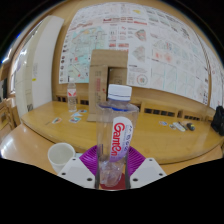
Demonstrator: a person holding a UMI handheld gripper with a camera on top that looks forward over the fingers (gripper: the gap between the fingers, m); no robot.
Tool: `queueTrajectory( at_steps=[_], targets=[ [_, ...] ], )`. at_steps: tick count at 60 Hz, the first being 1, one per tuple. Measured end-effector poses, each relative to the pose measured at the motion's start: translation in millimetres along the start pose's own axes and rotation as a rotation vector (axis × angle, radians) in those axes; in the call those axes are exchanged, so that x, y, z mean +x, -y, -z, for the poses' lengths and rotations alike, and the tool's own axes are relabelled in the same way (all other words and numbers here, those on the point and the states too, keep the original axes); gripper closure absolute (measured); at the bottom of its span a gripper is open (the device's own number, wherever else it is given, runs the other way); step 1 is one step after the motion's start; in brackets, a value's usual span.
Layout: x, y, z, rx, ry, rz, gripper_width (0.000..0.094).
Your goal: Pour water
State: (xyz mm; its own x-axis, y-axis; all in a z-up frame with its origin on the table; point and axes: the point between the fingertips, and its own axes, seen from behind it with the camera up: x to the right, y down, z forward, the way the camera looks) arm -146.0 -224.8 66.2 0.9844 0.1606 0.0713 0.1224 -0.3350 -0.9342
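Observation:
A clear plastic water bottle (116,135) with a white cap and a red-lettered label stands upright between my fingers, its base low between the purple pads. My gripper (112,170) is shut on the bottle, both pads pressing its lower body. A white paper cup (61,156) stands on the wooden table just to the left of the left finger, its mouth open upward. The bottle hides what lies straight ahead of it.
The round wooden table (160,135) spreads ahead. A second small bottle (72,100) stands at the far left. Small items (180,125) lie at the right edge, with a dark object (217,119) beyond. A cardboard box (105,72) and wall posters (150,40) are behind.

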Motion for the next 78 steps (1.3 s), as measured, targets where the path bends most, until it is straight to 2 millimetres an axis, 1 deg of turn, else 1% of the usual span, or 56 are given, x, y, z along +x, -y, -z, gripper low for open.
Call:
queueTrajectory(
  at_steps=[7,8,10,11,13,18,25,27,28,29,31,33,35,38,40,45,50,53,60,65,72,75,78],
  targets=[
    [9.5,-32.6,-10.3,-0.038,-0.022,0.008,0.0599],
    [10.0,-24.7,-10.3,0.003,-0.023,0.001,0.0597],
    [11.1,-31.1,-8.9,-0.003,-0.025,-0.011,0.0588],
    [11.6,-27.9,-7.9,0.018,-0.025,-0.014,0.0594],
    [11.4,-30.7,-5.7,0.017,-0.022,-0.021,0.0593],
    [10.8,-29.7,-2.5,0.025,-0.024,-0.022,0.0538],
    [10.4,-32.4,-6.0,0.009,-0.042,-0.011,0.0418],
    [14.6,-38.1,-3.2,-0.029,-0.043,-0.018,0.0376],
    [13.1,-41.3,-2.7,-0.049,-0.044,-0.022,0.0356],
    [12.1,-44.0,-0.5,-0.067,-0.042,-0.025,0.0316],
    [11.9,-47.6,3.4,-0.092,-0.043,-0.022,0.0193],
    [12.2,-47.1,9.7,-0.101,-0.052,-0.022,0.007],
    [13.5,-45.3,18.3,-0.107,-0.069,-0.027,0.0099],
    [14.3,-41.9,36.7,-0.134,-0.092,-0.028,0.0086],
    [10.7,-40.9,51.7,-0.147,-0.102,-0.031,0.0078],
    [-1.1,-24.9,92.6,-0.135,-0.115,-0.04,0.0081],
    [-15.7,-7.4,140.9,-0.133,-0.129,-0.033,0.0083],
    [-23.2,-3.2,172.7,-0.131,-0.151,-0.035,0.0087],
    [-49.3,5.2,241.6,-0.135,-0.17,-0.053,0.0085],
    [-63.7,1.7,285.3,-0.135,-0.19,-0.062,0.0085],
    [-79.4,-2.7,336.3,-0.133,-0.214,-0.079,0.0084],
    [-86.5,-5.9,352.7,-0.133,-0.216,-0.081,0.0083],
    [-92.7,-8.6,364.7,-0.134,-0.214,-0.081,0.0083]
  ],
)
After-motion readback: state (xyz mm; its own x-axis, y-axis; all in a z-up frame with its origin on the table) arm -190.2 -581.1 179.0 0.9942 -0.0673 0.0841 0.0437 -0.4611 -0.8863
